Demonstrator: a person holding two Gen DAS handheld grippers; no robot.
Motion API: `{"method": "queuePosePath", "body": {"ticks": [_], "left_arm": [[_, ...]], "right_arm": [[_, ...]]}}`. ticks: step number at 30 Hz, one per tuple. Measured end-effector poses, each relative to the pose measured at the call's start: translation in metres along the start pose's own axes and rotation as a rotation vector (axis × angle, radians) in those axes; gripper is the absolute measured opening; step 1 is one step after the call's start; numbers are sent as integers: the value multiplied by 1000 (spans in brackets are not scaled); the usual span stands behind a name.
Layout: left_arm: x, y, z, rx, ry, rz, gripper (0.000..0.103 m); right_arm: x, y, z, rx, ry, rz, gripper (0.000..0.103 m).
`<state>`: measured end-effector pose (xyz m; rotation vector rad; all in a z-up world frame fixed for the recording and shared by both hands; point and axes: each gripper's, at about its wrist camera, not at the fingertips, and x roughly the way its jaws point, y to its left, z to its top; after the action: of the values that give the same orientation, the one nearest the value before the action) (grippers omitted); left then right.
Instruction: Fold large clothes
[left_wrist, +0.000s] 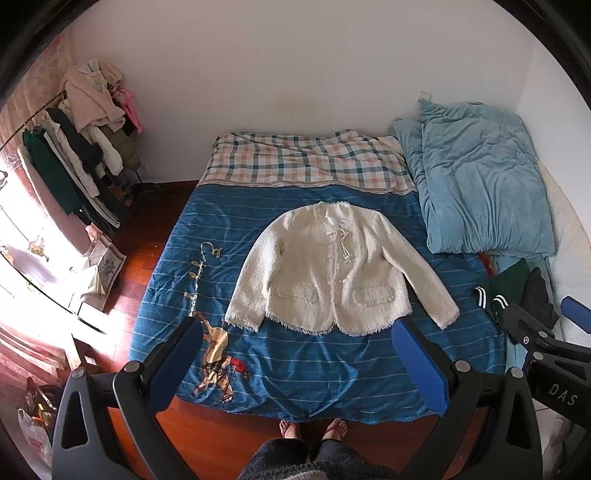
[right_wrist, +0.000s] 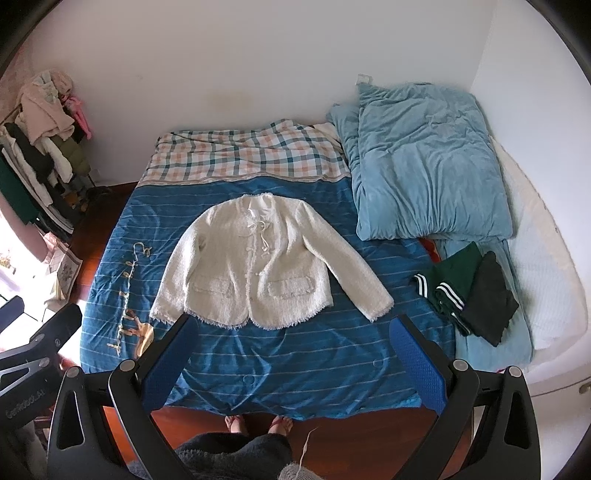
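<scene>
"das" showed on the right gripper (left_wrist: 546, 332). the white jacket (left_wrist: 332, 273) lay flat on the blue bedspread (left_wrist: 295, 369), beyond both grippers; the left gripper (left_wrist: 295, 350) and right had their jaws apart, holding nothing.

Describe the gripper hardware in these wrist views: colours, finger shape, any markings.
Both are alike: the left gripper and the right gripper have matte black linkage arms with cut-out slots and silver pivot pins. Each finger carries a long blue pad with a fine dotted texture. White lettering reading "DAS" marks the right gripper's black body. No cables visible.
</scene>
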<state>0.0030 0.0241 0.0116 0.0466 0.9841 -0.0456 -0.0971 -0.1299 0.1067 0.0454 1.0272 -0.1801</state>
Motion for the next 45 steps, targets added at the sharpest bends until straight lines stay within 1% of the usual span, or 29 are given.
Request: {"method": "queuePosePath", "body": {"ticks": [5,7,9,10,13,14,17,18,19,20,21,22,23,24,25,26,27,29,32,33,35,36,38,39,40,41,42,43,45], "left_arm": [[13,8,7,-1,4,-11,103],[26,8,11,4,-10,17,103],[45,7,18,13,-25,45,103],[57,8,21,8,-38,55,103],[100,6,32,-5,-63,80,103],[117,2,35,-4,-66,96,103],[170,-7,46,11,-54,123,103],[190,-12,48,20,-44,139,103],[206,-16,49,27,-30,144,103],[225,-23,50,34,-18,148,103],[250,-32,51,41,0,167,103],[267,-38,52,44,14,181,103],[291,-46,52,47,30,193,103],[308,-52,52,52,43,214,103],[332,-60,50,61,65,249,103],[352,-66,48,66,81,265,103],[374,-72,45,68,99,275,103],[425,-81,35,65,166,311,103],[498,-91,20,37,270,335,103],[518,-93,15,29,286,339,103],[561,-101,7,25,319,357,103],[579,-106,5,22,334,358,103],[605,-112,2,12,353,356,103],[619,-116,2,10,364,354,103],[628,-120,3,9,372,347,103],[634,-124,4,9,375,340,103],[641,-128,6,11,374,335,103],[645,-133,7,15,371,330,103],[653,-142,10,28,366,320,103]], "right_arm": [[11,2,2,26,22,-15,103],[19,1,3,44,15,-19,103],[36,-4,4,74,-13,-26,103],[50,-9,4,92,-23,-48,103],[93,-28,5,141,-9,-103,103],[115,-44,4,180,8,-116,103],[182,-90,-1,305,65,-95,101],[207,-106,-3,345,89,-82,95],[224,-116,-5,367,107,-76,85],[260,-137,-9,415,146,-66,79],[289,-153,-13,459,171,-46,70],[310,-163,-17,493,187,-34,66],[339,-177,-21,539,211,-13,65],[378,-197,-29,596,236,21,65],[399,-206,-35,622,253,26,64],[431,-221,-44,671,287,33,65],[470,-242,-57,760,318,71,65],[529,-269,-83,893,354,99,65],[605,-299,-122,1056,391,109,67],[633,-310,-135,1089,407,93,67],[671,-320,-153,1138,409,56,67],[687,-325,-161,1175,400,62,67],[713,-332,-172,1237,392,69,69],[723,-335,-175,1276,372,70,70],[725,-336,-175,1293,354,66,70],[722,-338,-173,1321,293,55,70],[716,-338,-170,1334,223,65,68],[713,-337,-167,1332,193,72,63],[710,-329,-170,1361,211,82,62]]}}
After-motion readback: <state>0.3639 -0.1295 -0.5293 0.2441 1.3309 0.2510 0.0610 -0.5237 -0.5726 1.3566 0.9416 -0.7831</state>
